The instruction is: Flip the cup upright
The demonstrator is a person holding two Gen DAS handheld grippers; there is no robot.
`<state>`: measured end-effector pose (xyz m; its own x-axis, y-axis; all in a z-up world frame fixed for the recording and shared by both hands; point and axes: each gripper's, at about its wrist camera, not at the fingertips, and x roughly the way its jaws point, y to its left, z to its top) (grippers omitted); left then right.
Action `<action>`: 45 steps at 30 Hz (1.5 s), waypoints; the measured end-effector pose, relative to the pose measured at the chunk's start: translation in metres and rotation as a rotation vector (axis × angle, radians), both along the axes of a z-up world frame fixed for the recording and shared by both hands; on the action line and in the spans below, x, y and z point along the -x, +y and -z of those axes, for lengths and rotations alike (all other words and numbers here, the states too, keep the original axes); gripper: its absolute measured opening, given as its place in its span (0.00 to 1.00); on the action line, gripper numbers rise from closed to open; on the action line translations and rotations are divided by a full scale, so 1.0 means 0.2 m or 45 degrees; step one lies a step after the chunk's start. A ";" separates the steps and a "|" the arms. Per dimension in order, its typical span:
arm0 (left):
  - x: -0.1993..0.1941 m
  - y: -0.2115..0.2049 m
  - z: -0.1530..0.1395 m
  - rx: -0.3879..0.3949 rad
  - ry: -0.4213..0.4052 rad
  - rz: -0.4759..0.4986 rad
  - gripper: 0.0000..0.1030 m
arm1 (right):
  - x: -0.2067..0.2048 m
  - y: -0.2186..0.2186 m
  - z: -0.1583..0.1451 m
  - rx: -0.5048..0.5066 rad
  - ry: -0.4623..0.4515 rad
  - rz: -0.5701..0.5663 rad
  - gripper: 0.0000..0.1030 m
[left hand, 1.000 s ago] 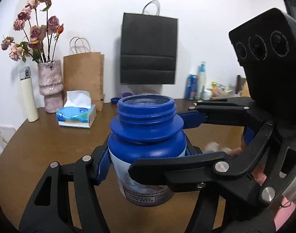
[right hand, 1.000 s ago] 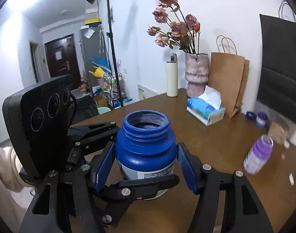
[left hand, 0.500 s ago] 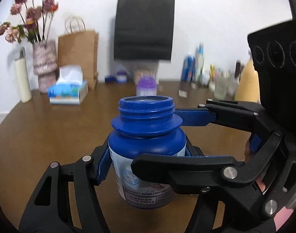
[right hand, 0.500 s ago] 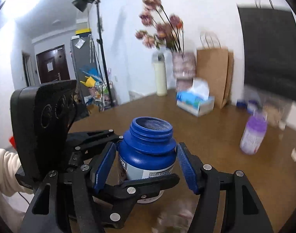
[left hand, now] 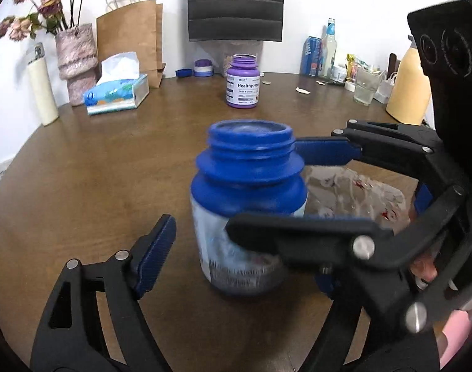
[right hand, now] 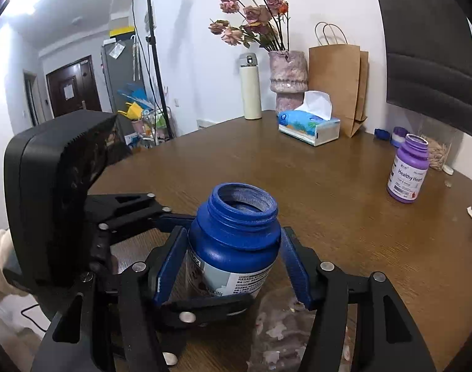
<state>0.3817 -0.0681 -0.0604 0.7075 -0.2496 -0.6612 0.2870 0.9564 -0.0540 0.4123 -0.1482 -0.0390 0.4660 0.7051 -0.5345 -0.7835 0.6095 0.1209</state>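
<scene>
Since half a second ago the left gripper [left hand: 236, 254] has let go: its jaws, then shut on the jar [left hand: 248, 204], now stand open, the left pad clear of the label. The jar stands upright on the bench [left hand: 96, 170], mouth up, blurred in the left wrist view. In the right wrist view the right gripper [right hand: 233, 263] has its jaws around the jar [right hand: 236, 238], both blue pads at its shoulder; whether they press it or stand just off it I cannot tell.

Left to right at the back of the bench: a thermos [left hand: 42, 90], a vase [left hand: 77, 62] of flowers, a tissue box [left hand: 118, 96], a paper bag [left hand: 129, 34], then a purple bottle [left hand: 243, 82] well apart from the jar. A crumpled wrapper [left hand: 354, 195] lies just right of the jar.
</scene>
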 end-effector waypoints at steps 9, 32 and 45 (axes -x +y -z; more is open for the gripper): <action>0.05 0.00 0.02 -0.039 0.041 -0.006 0.78 | 0.08 0.02 -0.01 0.092 -0.041 0.017 0.65; 0.45 0.31 -0.29 0.052 -0.210 -0.346 0.95 | 0.28 -0.49 -0.27 0.065 0.043 0.531 0.79; 0.66 0.27 -0.40 0.015 -0.327 -0.390 0.98 | 0.49 -0.52 -0.34 0.054 0.037 0.688 0.79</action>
